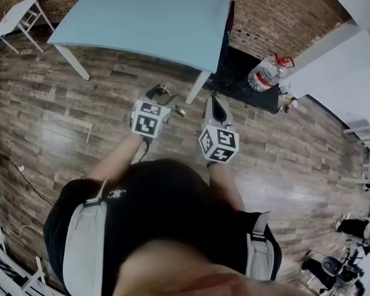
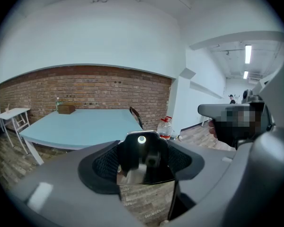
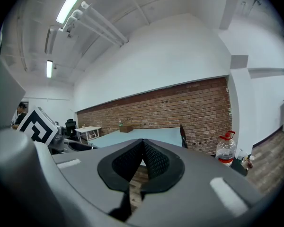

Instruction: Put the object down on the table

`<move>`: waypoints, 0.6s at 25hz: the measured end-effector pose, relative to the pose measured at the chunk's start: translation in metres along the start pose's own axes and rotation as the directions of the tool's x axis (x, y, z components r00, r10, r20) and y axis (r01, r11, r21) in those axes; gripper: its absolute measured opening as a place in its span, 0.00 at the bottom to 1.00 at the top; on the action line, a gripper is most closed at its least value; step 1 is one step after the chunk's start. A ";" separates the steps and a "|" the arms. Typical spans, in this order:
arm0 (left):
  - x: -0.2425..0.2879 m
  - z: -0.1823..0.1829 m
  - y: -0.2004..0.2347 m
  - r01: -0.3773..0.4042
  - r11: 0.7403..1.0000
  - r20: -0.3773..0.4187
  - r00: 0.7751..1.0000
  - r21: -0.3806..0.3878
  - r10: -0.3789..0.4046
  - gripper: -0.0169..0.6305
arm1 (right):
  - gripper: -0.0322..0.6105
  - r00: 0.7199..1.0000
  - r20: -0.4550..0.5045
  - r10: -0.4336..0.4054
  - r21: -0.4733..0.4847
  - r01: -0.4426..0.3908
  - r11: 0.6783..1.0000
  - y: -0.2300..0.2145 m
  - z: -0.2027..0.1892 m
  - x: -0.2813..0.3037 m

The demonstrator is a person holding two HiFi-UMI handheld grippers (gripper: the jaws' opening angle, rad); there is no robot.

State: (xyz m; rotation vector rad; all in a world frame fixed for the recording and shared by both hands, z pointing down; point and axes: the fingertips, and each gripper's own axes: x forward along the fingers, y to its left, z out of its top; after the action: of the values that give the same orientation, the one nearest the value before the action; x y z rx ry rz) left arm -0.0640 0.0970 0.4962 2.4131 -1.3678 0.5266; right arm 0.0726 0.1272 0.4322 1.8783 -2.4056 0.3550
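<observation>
Between the left gripper [image 2: 144, 167] fingers [image 2: 104, 167] sits a clamped dark object [image 2: 142, 151] — right gripper [image 3: 141, 162] closed.

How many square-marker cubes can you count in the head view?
2. One cube sits on the left gripper, the other on the right gripper; none seems hidden.

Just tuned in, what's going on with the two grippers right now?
A person stands on the wood floor just short of the light blue table, a gripper in each hand. The left gripper has its fingers closed on a dark shiny object, held in the air and not yet over the table. The right gripper is shut and empty beside it. The object has not been put down.
</observation>
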 end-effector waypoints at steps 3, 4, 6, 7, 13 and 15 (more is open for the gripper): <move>-0.002 -0.002 0.006 0.017 1.000 0.002 1.000 0.001 -0.017 0.48 | 0.07 1.000 0.000 -0.022 0.006 0.022 1.000 0.005 -0.003 -0.001; -0.003 -0.003 0.007 0.025 1.000 0.002 1.000 0.000 -0.025 0.48 | 0.07 1.000 0.000 -0.029 0.008 0.029 1.000 0.007 -0.005 -0.001; -0.003 -0.007 0.010 0.036 0.999 -0.002 0.999 0.004 -0.036 0.48 | 0.07 0.999 -0.003 -0.041 0.012 0.041 0.999 0.012 -0.009 -0.003; -0.003 -0.008 0.013 0.041 0.999 -0.003 0.999 0.008 -0.041 0.48 | 0.07 0.999 -0.004 -0.048 0.014 0.048 0.999 0.015 -0.011 -0.005; -0.005 -0.013 0.020 0.068 0.998 -0.015 0.998 0.017 -0.067 0.48 | 0.07 0.996 -0.018 -0.084 0.023 0.084 0.996 0.021 -0.025 -0.011; -0.004 -0.014 0.021 0.068 0.998 -0.014 0.998 0.016 -0.068 0.48 | 0.07 0.996 -0.023 -0.089 0.027 0.090 0.996 0.019 -0.027 -0.011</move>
State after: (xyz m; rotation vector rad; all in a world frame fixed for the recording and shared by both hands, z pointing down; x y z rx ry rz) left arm -0.0862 0.0957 0.5085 2.4548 -1.2759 0.5380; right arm 0.0546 0.1481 0.4541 1.9754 -2.3055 0.4025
